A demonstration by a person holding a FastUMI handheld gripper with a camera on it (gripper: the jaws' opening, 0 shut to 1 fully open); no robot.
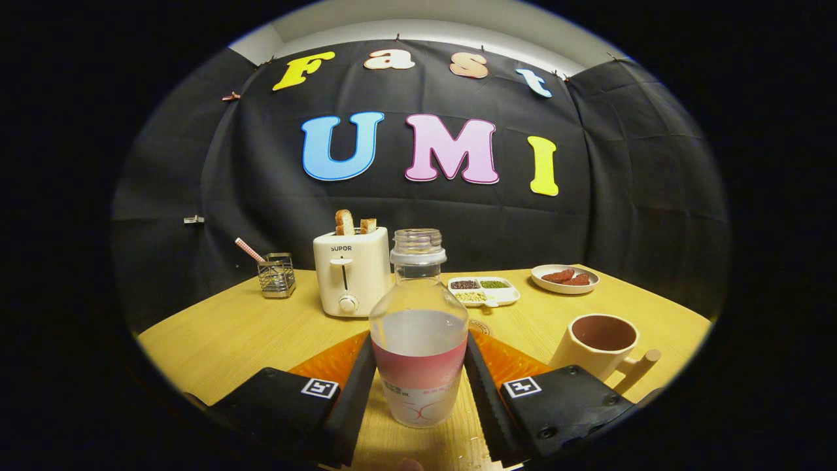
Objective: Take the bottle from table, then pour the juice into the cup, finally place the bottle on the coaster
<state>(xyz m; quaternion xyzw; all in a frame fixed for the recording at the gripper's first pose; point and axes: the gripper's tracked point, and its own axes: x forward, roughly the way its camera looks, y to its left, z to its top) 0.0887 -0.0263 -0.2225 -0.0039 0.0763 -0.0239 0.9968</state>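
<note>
The wooden table (216, 340) spreads across the lower half of the frame, its far edge meeting the black cloth wall at mid-height; its left stretch lies bare and open. At lower centre the gripper (418, 386) is clenched on the bottle (418, 340), both fingers pressing against its lower sides. The bottle stands upright, uncapped, clear above and banded with a label below, liquid reaching roughly half its height. Just behind it to the left stands a cream toaster (351, 278) with two slices of bread sticking up. To the lower right, just beside the right finger, sits a cream cup (598, 347) with a wooden handle, near the table's right edge. Beyond the bottle, a round coaster (479, 326) peeks out, mostly hidden. Farther back at centre right are a divided tray (485, 291) of grains and a small plate (565, 278) of reddish food. At left, a wire holder (276, 275) stands well apart from the toaster.
</note>
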